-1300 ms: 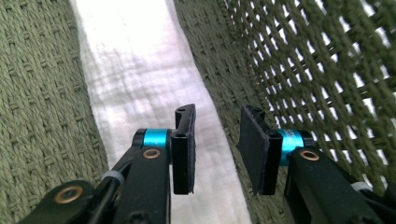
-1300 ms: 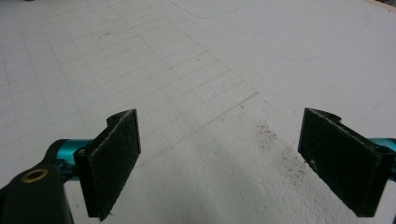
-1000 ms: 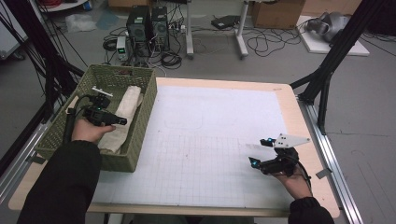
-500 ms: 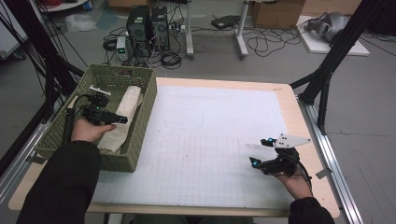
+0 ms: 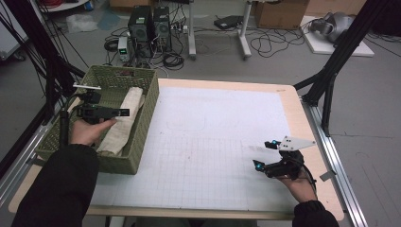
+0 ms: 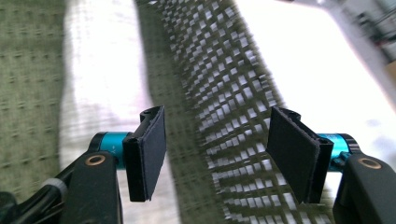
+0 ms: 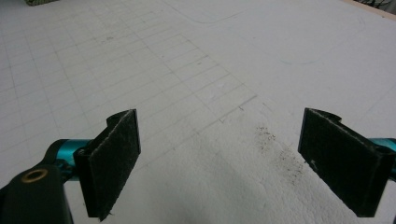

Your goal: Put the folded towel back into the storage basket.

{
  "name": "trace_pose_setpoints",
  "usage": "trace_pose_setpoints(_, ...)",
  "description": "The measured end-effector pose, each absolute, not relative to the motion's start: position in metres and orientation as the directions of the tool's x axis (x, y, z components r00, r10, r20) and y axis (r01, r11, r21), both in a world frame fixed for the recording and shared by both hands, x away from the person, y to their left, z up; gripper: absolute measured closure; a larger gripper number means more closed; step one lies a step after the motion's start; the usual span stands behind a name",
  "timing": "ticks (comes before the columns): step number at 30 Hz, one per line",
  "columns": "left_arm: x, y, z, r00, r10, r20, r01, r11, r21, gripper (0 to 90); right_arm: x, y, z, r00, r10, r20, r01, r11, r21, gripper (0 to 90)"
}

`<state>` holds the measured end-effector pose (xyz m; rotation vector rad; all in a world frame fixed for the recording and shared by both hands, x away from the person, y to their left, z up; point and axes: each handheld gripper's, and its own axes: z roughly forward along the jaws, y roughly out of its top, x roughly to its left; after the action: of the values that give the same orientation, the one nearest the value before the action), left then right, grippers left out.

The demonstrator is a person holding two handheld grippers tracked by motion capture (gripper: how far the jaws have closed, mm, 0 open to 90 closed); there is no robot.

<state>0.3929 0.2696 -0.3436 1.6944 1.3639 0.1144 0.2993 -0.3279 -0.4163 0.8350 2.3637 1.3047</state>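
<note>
While the wide table (image 5: 302,101) with its white gridded mat (image 5: 213,142) lies bare between my two hands, the work sits off at the left edge, where the green woven basket (image 5: 142,137) stands with its near wall against the mat's border. Inside it the rolled cream towel (image 5: 124,120) lies lengthwise along the basket's floor, beside the right-hand wall; I judge it rests there because the basket is where it belongs, and its weight now sits on the weave rather than on me. Over the basket I hold my left gripper (image 5: 124,112), level and pointing toward the towel, its jaws having just been opening; in the left gripper view the two black pads (image 6: 152,151) stand well apart with nothing between them, the pale towel and the basket's mesh wall blurred beyond. That wide stance looks to me like a release, fingers let go so the cloth keeps its roll and does not drag along if I draw back. Far across the mat, near the table's right edge, my right gripper (image 5: 265,153) hovers low over the grid, kept well clear of the basket, I think, because one hand is enough for this. Its pads (image 7: 114,158) are spread too, with bare mat and a faint dark smudge (image 7: 275,144) between them.
</note>
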Motion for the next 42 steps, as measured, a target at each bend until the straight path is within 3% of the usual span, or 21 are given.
trace_pose_setpoints(16,0.384,0.258,-0.338,0.436,0.712,-0.551,0.669,0.153,0.727,35.3,0.299,-0.328,-0.415,-0.783,0.622,0.003,0.331,0.413,0.848,12.2)
trace_pose_setpoints(42,0.372,0.211,-0.326,0.523,0.675,-0.520,0.607,0.133,0.783,34.9,0.299,-0.330,-0.414,-0.783,0.622,0.001,0.325,0.407,0.854,12.2)
